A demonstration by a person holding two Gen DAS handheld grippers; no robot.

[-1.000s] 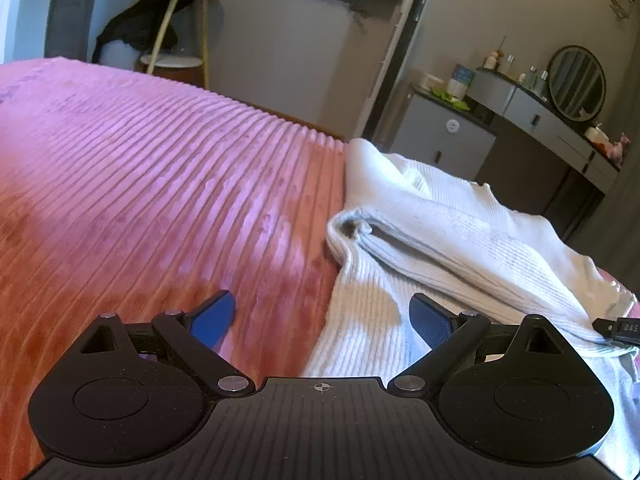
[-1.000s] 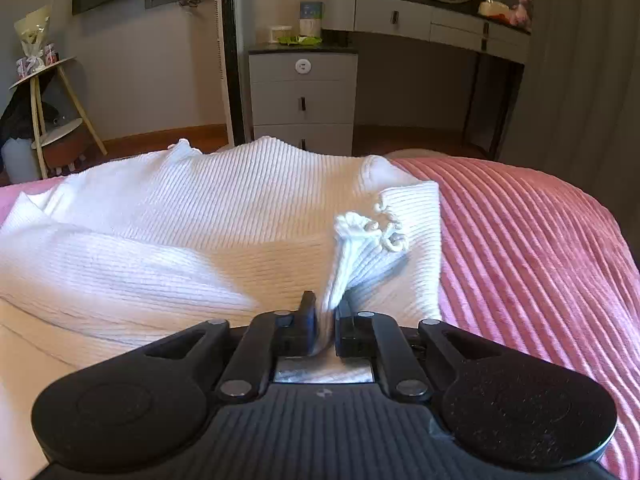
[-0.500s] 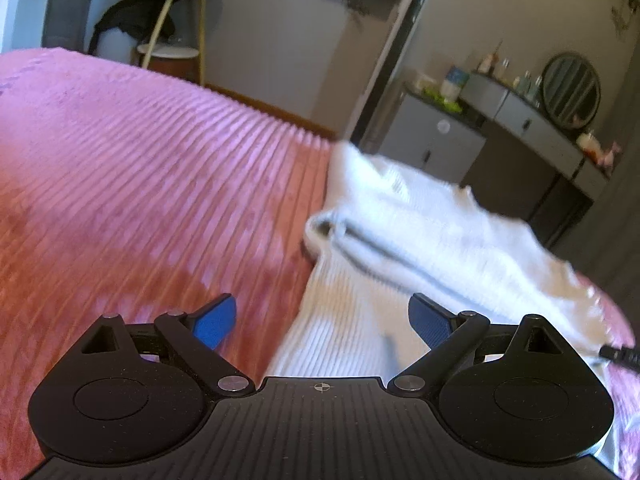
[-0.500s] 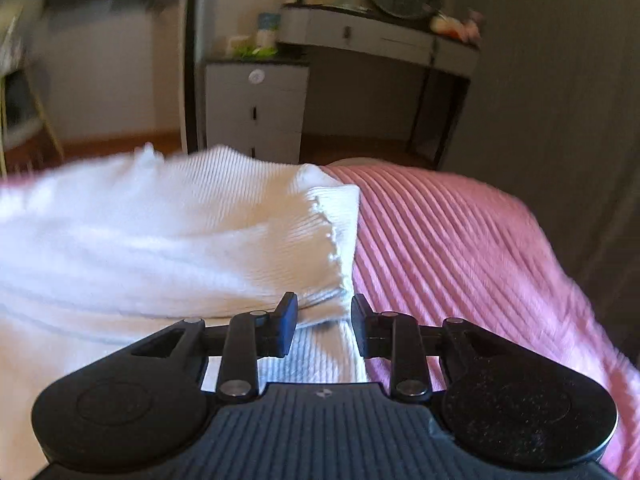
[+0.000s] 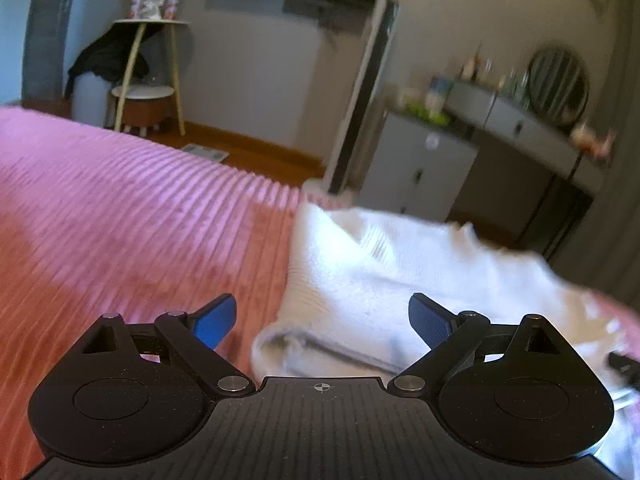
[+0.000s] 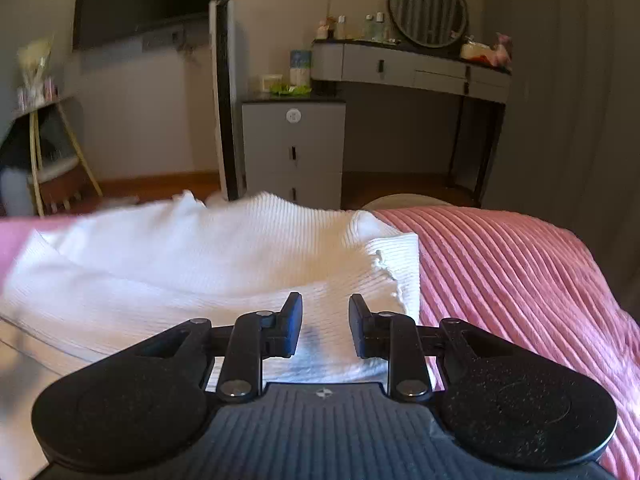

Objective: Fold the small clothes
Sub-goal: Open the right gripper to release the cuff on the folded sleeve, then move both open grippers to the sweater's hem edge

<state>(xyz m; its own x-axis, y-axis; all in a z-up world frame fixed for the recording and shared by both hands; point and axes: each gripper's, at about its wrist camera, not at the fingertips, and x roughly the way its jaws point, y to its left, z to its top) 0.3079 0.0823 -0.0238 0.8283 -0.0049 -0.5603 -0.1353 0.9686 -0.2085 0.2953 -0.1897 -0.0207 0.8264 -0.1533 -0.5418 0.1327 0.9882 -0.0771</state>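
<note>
White ribbed knit garment lies folded on the pink ribbed bedspread, dropped from the right gripper, which pinched a fold a second ago; its jaws have just parted and now stand slightly apart, empty. Left gripper, wide open, holds nothing, the garment's rolled edge just ahead.

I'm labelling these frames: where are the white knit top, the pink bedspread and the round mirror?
white knit top point(image 6: 224, 256): right wrist view, ribbed folded panel.
pink bedspread point(image 6: 512, 280): right wrist view, bare ribbed surface right of the top.
round mirror point(image 6: 428, 8): right wrist view, centre of its glass.
</note>
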